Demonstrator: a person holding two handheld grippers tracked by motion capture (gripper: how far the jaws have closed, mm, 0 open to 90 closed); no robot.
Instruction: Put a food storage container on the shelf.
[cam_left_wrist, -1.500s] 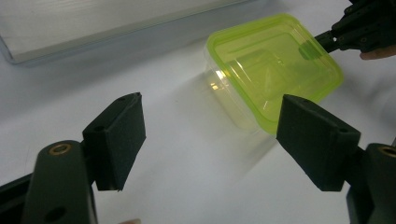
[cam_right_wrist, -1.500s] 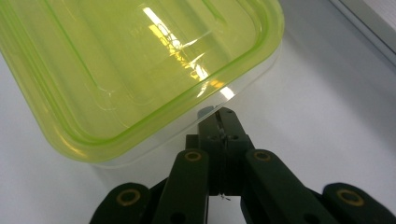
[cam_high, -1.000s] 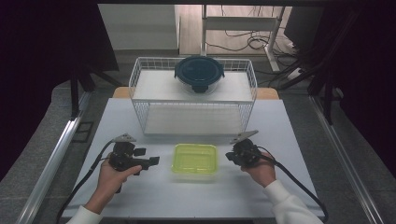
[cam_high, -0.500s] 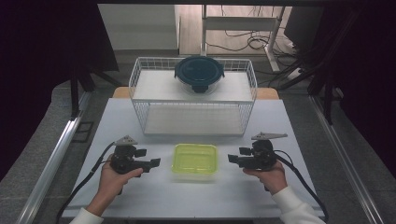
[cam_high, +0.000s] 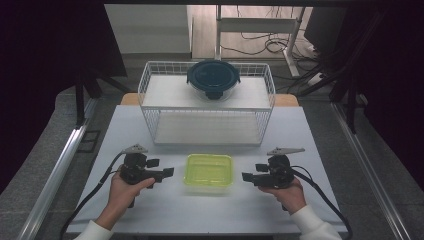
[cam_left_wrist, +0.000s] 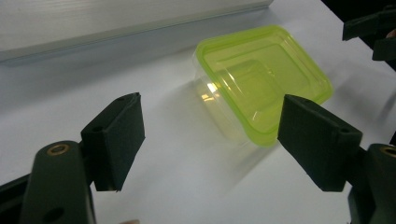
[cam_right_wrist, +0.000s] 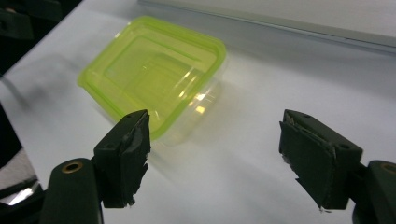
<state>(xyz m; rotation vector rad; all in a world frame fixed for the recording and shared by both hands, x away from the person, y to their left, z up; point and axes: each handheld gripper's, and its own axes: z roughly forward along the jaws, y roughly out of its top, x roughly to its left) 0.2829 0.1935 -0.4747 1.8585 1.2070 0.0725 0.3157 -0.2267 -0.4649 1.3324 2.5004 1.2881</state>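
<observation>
one yellow-green box (cam_high: 209, 170) with its lid on lies on the white desk (cam_high: 320, 135), between two tongs and just in front of one wire basket (cam_high: 150, 102). one round dark-lidded bowl (cam_high: 213, 78) sits on the basket's top. the left tongs (cam_high: 161, 167) stand spread beside the box, nothing between them, in the same place as before. the right tongs (cam_high: 254, 172) are spread too, empty; their jaws have just been opening, and since a second ago they have pulled back from the box's right edge and now stand a little apart from it.
</observation>
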